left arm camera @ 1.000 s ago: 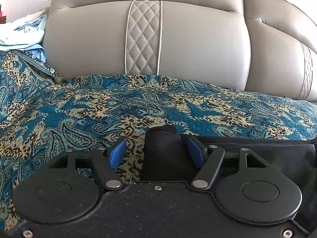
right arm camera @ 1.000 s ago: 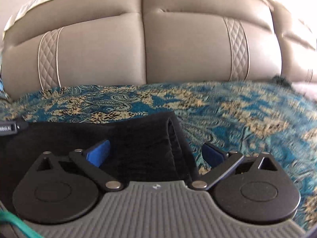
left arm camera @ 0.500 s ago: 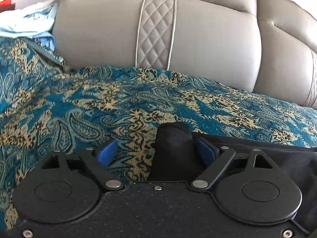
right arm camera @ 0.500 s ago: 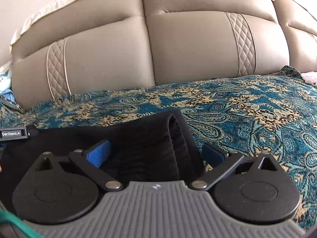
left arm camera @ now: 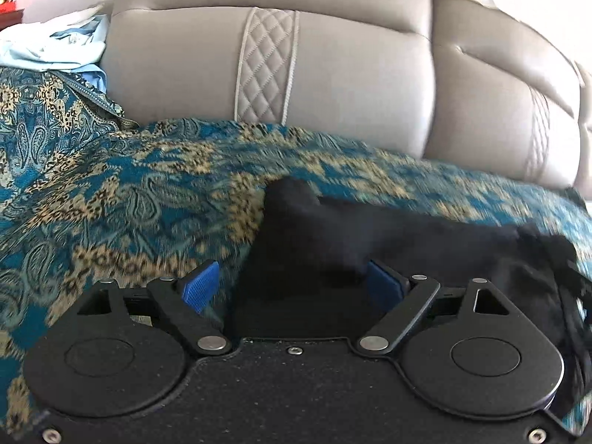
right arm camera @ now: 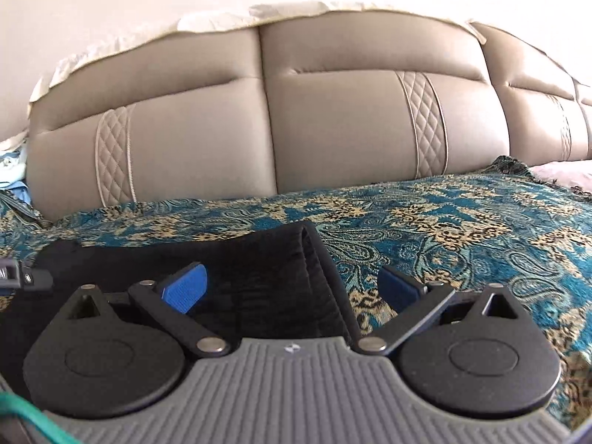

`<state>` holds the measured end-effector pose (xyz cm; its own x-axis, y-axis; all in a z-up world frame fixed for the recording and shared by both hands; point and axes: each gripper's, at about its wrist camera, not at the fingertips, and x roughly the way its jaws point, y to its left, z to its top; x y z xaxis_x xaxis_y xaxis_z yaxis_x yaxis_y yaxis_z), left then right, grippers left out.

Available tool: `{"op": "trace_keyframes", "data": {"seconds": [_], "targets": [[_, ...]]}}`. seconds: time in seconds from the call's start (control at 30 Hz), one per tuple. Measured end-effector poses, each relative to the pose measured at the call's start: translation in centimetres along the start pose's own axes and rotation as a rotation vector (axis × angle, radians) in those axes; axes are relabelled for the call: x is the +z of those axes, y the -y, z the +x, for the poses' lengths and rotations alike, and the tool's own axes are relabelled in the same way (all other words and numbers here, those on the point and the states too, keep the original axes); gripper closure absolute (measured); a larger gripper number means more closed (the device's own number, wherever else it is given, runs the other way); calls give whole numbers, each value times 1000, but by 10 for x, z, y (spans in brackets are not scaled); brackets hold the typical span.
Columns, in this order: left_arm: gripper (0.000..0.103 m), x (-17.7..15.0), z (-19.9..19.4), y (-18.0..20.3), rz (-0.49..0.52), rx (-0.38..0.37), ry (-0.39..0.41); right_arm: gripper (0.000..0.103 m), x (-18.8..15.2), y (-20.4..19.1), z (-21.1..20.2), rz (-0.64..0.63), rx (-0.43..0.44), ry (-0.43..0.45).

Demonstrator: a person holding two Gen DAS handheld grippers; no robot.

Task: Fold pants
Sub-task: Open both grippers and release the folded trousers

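left wrist view: the left gripper (left arm camera: 292, 288) has its jaws apart, with the 2 blue pads (left arm camera: 199, 290) spread wide. a raised corner of the black pants (left arm camera: 307, 244) sits in the gap, resting against the right pad and clear of the left one; the jaws are not clamped on it. from this corner the garment runs rightward as a dark, bunched band along the patterned bedspread (left arm camera: 111, 199), whose teal and gold paisley weave covers the bed. parts of this view are blurred. behind the bedspread rises a padded beige headboard (left arm camera: 351, 74) with a quilted diamond strip. a heap of pale blue clothes (left arm camera: 55, 48) lies at the far left, beside the headboard.

right wrist view: the right gripper (right arm camera: 292, 285) likewise has its jaws apart. the folded edge of the pants (right arm camera: 259, 277) lies between the pads, nearer the left pad (right arm camera: 183, 288), and the right pad hangs over bare bedspread (right arm camera: 462, 229). the cloth lies flat here, its layered edge running away from the camera toward the headboard (right arm camera: 333, 129). part of the other gripper shows at the left edge, at the far end of the garment. a pale cloth is draped along the headboard's top.
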<state>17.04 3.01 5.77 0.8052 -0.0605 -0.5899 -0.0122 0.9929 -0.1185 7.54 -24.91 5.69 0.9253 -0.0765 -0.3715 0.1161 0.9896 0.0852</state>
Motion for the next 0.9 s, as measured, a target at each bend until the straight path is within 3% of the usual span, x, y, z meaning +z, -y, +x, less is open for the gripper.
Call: {"op": "trace_keyframes", "data": {"seconds": [0.27, 0.6, 0.9], "targets": [[17, -37, -50, 12, 38, -25, -24, 0, -18, -9, -44, 34, 10, 14], [8, -88, -100, 23, 115, -10, -50, 0, -56, -36, -99, -71, -18, 12], [7, -115, -111, 23, 136, 16, -112, 0, -83, -49, -109, -53, -30, -108]]}}
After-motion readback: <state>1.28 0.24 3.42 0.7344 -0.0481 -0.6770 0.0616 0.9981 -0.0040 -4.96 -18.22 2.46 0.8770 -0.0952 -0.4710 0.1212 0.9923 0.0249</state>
